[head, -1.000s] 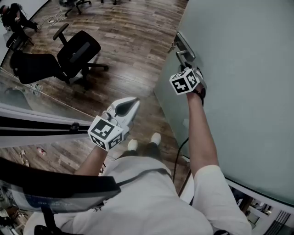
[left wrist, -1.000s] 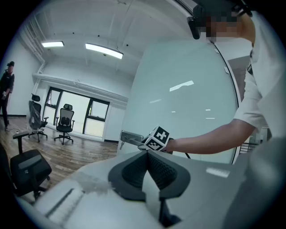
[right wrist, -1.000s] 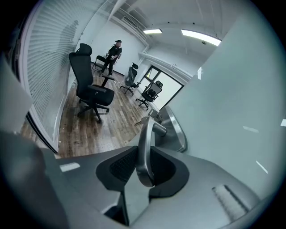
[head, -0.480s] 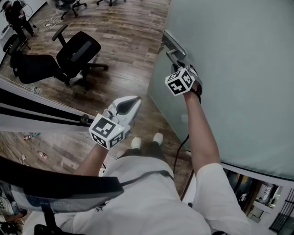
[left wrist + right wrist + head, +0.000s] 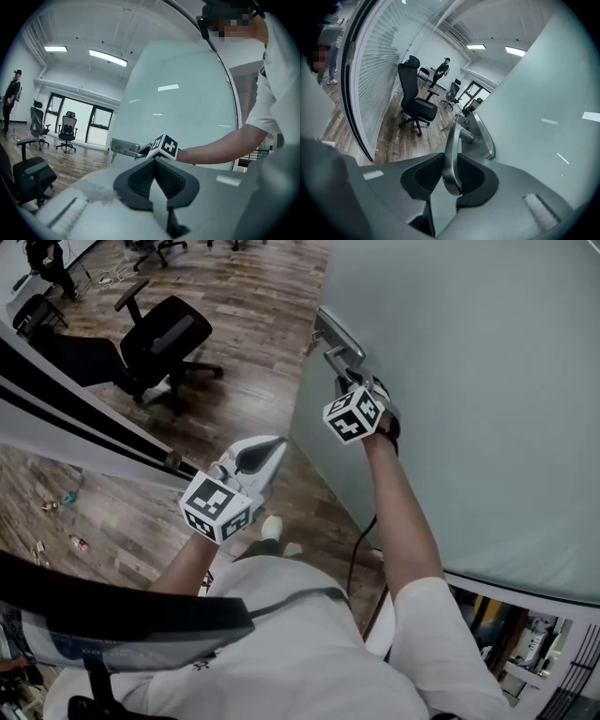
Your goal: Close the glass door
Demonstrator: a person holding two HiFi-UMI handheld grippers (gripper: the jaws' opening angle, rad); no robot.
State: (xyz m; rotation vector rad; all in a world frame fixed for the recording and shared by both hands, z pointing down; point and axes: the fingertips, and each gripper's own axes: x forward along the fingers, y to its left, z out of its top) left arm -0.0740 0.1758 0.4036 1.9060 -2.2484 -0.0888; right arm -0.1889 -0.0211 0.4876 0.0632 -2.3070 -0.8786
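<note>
The frosted glass door (image 5: 469, 362) fills the right of the head view, its metal lever handle (image 5: 336, 345) on a plate near the door's left edge. My right gripper (image 5: 353, 385) is shut on that handle; in the right gripper view the dark pads (image 5: 468, 176) press on both sides of the silver lever (image 5: 451, 159). My left gripper (image 5: 267, 448) hangs in mid-air left of the door, shut with nothing in it. In the left gripper view its pads (image 5: 166, 180) meet, and the door (image 5: 187, 108) and handle plate (image 5: 123, 147) lie ahead.
A glass partition with a black frame (image 5: 84, 418) runs along the left. A black office chair (image 5: 159, 343) stands on the wood floor beyond it. More chairs (image 5: 68, 133) and a standing person (image 5: 10, 103) are farther back. A cable (image 5: 356, 554) hangs by my legs.
The door and my right gripper on its handle have swung left toward the partition. The left gripper stayed about where it was in the view; the partition frame has slid up and across.
</note>
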